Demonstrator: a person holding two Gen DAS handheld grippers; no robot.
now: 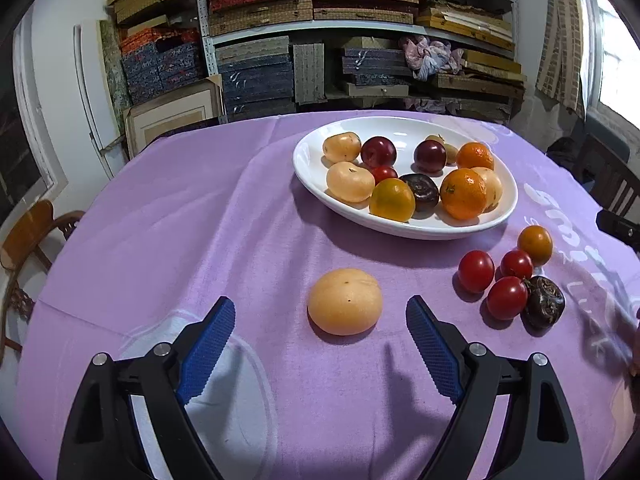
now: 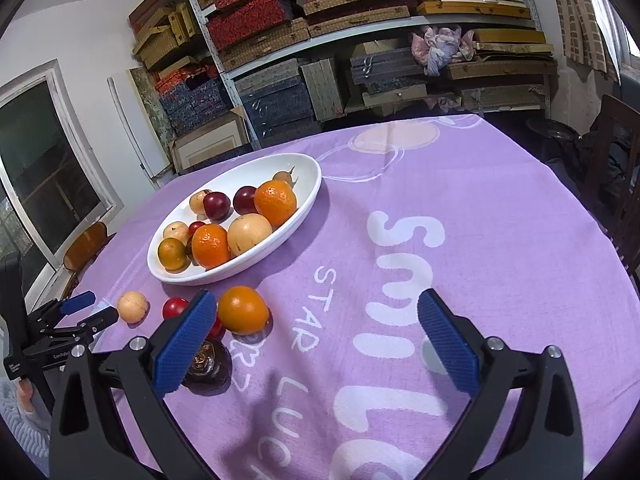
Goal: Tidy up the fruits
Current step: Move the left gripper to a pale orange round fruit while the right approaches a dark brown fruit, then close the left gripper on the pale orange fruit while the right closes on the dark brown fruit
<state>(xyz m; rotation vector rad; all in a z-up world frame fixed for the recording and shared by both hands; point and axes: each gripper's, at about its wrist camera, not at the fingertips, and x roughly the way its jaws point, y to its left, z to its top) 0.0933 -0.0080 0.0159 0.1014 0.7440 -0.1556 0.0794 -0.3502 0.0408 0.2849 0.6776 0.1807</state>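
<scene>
Left view only: the pale orange fruit (image 1: 345,301) lies alone on the purple cloth (image 1: 200,240), just in front of the wide-open jaws of the left gripper (image 1: 320,316), touching neither.
Right view only: white letters (image 2: 404,264) on the cloth, and the left gripper seen from the side near the bench's left edge.
Right gripper (image 2: 316,312): jaws wide open, nothing between them, only cloth under them.
White dish (image 1: 404,227): holds pale fruits, two dark red plums, oranges, a small red tomato and one dark brown fruit.
Loose group (image 1: 516,276): red tomatoes, one orange fruit and one dark brown fruit, on the cloth beside the dish.
</scene>
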